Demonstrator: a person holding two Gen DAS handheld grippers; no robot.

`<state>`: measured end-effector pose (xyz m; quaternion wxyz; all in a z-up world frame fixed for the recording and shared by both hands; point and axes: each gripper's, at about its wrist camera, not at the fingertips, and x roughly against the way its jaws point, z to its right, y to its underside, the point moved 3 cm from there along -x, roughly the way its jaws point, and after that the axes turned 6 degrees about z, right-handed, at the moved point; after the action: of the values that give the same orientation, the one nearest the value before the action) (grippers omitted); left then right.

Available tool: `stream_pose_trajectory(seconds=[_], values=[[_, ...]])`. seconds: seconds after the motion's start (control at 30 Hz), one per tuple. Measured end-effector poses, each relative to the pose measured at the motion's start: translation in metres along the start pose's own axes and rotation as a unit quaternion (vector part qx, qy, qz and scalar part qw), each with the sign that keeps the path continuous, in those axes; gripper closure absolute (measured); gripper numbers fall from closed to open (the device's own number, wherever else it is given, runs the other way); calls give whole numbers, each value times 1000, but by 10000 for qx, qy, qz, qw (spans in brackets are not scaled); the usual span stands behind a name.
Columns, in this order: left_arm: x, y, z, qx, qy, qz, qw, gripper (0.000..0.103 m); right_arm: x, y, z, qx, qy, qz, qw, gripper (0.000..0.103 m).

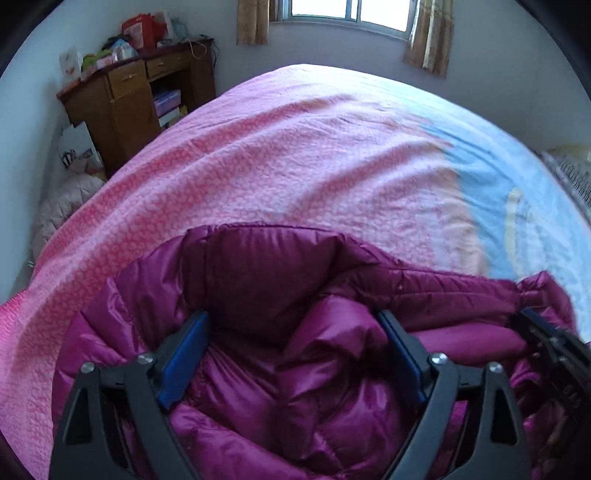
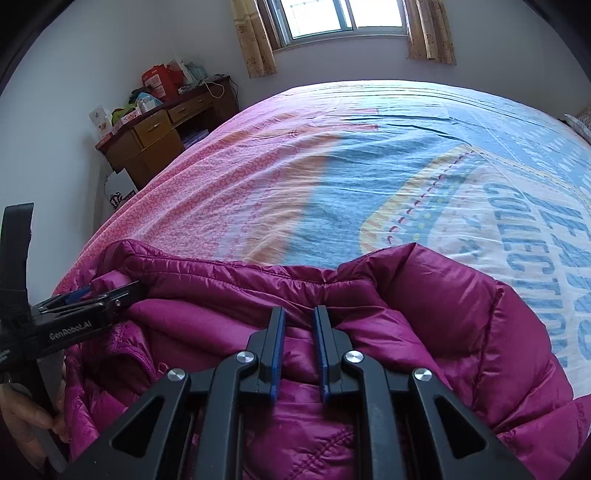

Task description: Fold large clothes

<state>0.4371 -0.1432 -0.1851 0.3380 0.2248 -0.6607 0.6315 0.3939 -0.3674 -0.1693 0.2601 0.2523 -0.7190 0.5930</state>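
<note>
Left wrist view had it first: the left gripper hung over the purple down jacket with its jaws spread wide, blue pads well apart and pressing on nothing, the puffy fabric merely lying beneath them. That read as a let-go, the folded bulk left to settle at the near edge of the bed. To the right, the right gripper was nearly closed, and a ridge of quilted cloth sat between its narrow pads; whether they truly pinched it, I could not tell, though pinning the layer flat looked like the job. The jacket lay bunched along the near side, collar and a sleeve piled on the body, left flank touching the pink border of the sheet. Far beyond, the bedspread ran smooth and bare toward the window, plenty of room to swing a fold away. At far left the wooden desk stood clear of the mattress edge.
</note>
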Motion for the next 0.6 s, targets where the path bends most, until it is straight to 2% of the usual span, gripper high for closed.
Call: stream_pose_trajectory(seconds=[0.07,0.13,0.2,0.23,0.27,0.3,0.33,0.47,0.6], values=[[0,2,6,-121,-182,59,9997,9,3,0,1,-32,-20,66,10000,88],[-3,0,4,-85,-157,30,9998,8,17,-3,4,-133,3,401,9991,88],[-3,1,6,-136,-217,27,9997,7,43,-4,11,-302,112,967,9948,86],[-5,0,8,-185,-277,29,9994,7,49,-3,14,-360,264,1037,9936,86],[-6,1,10,-225,-328,23,9992,6,46,1,18,-367,474,805,9949,86],[-7,1,10,-244,-354,15,9991,5,32,7,22,-441,474,346,9973,85],[-8,1,10,-264,-384,8,9989,5,24,10,25,-537,331,89,9980,85],[-7,1,13,-369,-606,30,9975,1,20,8,34,-763,81,70,9970,85],[-7,3,12,-317,-567,32,9979,0,20,8,32,-658,212,131,9975,85]])
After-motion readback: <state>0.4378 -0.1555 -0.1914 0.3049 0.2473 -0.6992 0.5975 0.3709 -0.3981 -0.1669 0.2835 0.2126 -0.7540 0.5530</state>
